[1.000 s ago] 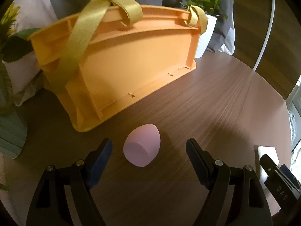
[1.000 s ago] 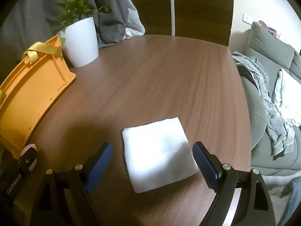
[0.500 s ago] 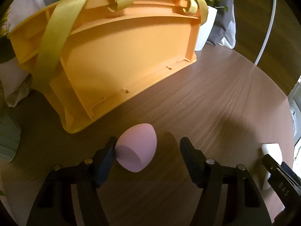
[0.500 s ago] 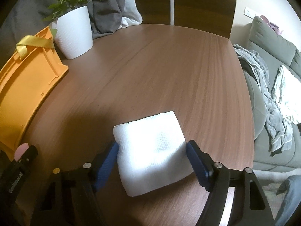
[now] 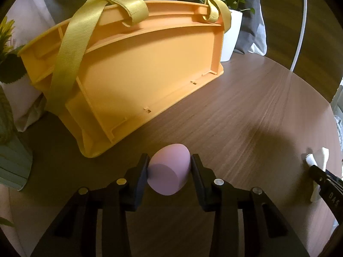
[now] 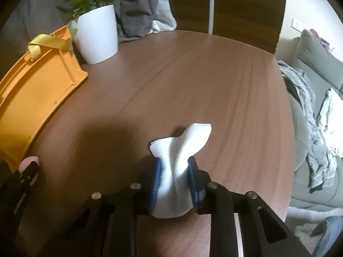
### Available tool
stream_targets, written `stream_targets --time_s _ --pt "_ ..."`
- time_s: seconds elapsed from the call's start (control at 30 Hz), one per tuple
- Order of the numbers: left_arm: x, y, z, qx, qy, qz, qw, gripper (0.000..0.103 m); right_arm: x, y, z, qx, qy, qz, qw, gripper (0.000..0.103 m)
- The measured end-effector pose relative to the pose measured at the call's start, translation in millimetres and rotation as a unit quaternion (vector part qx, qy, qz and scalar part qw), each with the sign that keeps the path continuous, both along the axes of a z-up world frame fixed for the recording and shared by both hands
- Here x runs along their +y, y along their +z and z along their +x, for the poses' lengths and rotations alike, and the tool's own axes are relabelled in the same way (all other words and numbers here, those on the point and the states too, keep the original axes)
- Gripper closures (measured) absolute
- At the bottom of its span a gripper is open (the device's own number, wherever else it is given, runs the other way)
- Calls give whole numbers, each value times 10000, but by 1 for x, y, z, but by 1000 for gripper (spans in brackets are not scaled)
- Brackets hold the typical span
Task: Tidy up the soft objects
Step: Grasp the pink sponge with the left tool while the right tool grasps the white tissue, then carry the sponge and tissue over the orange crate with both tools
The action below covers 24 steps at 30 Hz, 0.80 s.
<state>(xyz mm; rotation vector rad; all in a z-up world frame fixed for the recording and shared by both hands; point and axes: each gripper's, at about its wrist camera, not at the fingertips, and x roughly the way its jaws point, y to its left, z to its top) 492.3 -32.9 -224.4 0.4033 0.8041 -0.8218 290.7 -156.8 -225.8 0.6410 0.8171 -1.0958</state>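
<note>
Pink foam fills the lower centre of the left wrist view: the sponge (image 5: 169, 171), egg-shaped with a flat cut face toward the camera, sits between the closing jaws of the left gripper (image 5: 169, 167), both pads touching its sides. In the right wrist view, lower centre, the right gripper (image 6: 174, 178) is likewise closing, its blue pads (image 6: 156, 177) bunching the white cloth (image 6: 180, 150) into a waist, the free end fanning out beyond the tips onto the worktop (image 6: 214, 75).

Step in hand, as judged: securing both soft items before lifting. Closing should probably stop once each item resists; foam squeezed hard may spring out forward past the tips, since its taper points away from the camera. The cloth is pinched across its middle, so the loose far end will likely droop and drag; a straight lift before any sideways travel would keep it off the wood.

Farther off, upper left in both views, the orange basket (image 5: 139, 64) stands tilted on its side with a yellow strap (image 5: 70, 57) over it; its opening is not visible, so the way in cannot be told. Beyond it stands a white pot (image 6: 96, 34) with a plant, close to the basket's end: a likely obstacle for the right-hand approach.
</note>
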Motion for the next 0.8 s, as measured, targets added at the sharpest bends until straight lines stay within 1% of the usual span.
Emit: stream_targets --time_s 0.1,0.33,0.57,0.67,0.8 --pt "1 2 2 226 -51 -89 9997 65 5 4 5 -90 164 19 9998 83" --pt "5 16 -8 344 -100 -196 9992 65 10 14 9 -350 490 68 9982 83" --pt "13 35 -23 320 -60 -269 9991 65 12 24 2 -549 816 172 9950 83" --pt "16 46 -32 352 -16 -314 9989 65 18 35 1 -645 1040 119 9924 83" --pt "21 59 -42 297 113 -395 9987 65 24 50 2 -778 1358 17 9877 83"
